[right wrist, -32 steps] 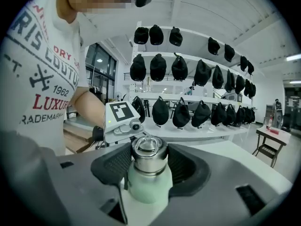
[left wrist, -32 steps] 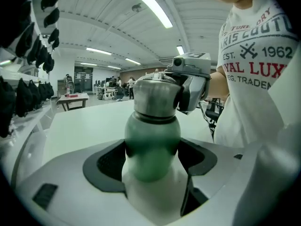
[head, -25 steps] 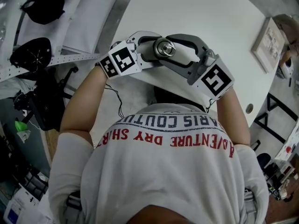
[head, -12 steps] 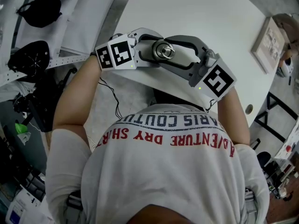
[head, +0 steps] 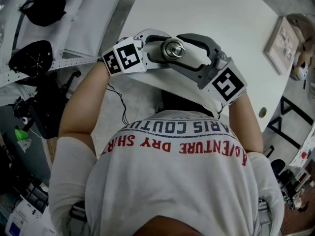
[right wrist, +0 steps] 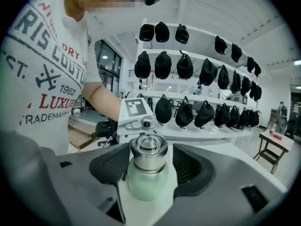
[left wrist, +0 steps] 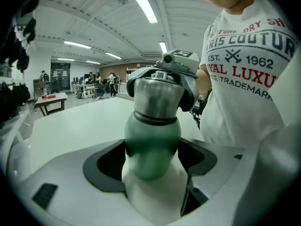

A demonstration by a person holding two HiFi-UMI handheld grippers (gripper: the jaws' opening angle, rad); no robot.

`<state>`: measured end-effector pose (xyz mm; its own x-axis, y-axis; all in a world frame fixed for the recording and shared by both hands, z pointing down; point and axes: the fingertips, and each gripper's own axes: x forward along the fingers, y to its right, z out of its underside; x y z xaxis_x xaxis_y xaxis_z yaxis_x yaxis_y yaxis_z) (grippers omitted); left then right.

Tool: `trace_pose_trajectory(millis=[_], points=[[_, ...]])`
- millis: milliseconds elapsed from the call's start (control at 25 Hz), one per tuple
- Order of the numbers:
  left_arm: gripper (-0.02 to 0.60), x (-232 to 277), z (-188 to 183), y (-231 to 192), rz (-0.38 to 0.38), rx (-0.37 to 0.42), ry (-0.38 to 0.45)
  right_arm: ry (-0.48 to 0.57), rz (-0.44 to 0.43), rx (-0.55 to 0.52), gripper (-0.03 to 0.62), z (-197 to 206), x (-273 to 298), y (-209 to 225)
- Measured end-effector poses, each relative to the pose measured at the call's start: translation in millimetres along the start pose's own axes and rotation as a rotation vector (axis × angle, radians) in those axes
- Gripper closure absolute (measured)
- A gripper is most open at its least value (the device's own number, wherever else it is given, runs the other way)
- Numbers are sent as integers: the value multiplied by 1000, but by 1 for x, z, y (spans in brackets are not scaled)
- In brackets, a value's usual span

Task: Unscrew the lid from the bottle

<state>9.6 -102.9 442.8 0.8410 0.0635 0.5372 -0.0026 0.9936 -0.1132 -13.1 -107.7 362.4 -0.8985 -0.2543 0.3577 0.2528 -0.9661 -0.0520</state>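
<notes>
Broad white table (head: 211,18) under long ceiling lights (left wrist: 141,4); white shelves (right wrist: 207,99) of black caps (right wrist: 163,65); framed picture (head: 283,45) alongside.

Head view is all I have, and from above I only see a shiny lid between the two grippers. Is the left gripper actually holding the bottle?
Observer: Yes. In the left gripper view, the left gripper is shut on the green body of the bottle, below the metal lid.
Operator: And is the right gripper clamped on the lid?
Observer: No. In the right gripper view, the right gripper has the lid between its jaws, but they have just been opening and a gap shows beside one pad.
Operator: Is the lid off yet?
Observer: Not yet. Both gripper views show it sitting on the bottle's neck.
</notes>
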Motion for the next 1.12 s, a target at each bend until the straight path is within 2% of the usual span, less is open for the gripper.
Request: trace_pose_trajectory(millis=[200,400,480,840,1120], points=[[219,0,-2,0,-99,-61,27,25,73,80,313,-5,-10,0],[219,0,-2,0,-223,-143,43,28,225,117,306,-2,-20,6],[219,-1,-1,0,-277,-176,46,28,260,125,306,0,-21,4],[219,-3,0,-1,-514,-314,107,6,364,224,306,12,-14,-4],[219,-4,0,-3,-641,-383,140,18,399,244,307,13,-10,-7]])
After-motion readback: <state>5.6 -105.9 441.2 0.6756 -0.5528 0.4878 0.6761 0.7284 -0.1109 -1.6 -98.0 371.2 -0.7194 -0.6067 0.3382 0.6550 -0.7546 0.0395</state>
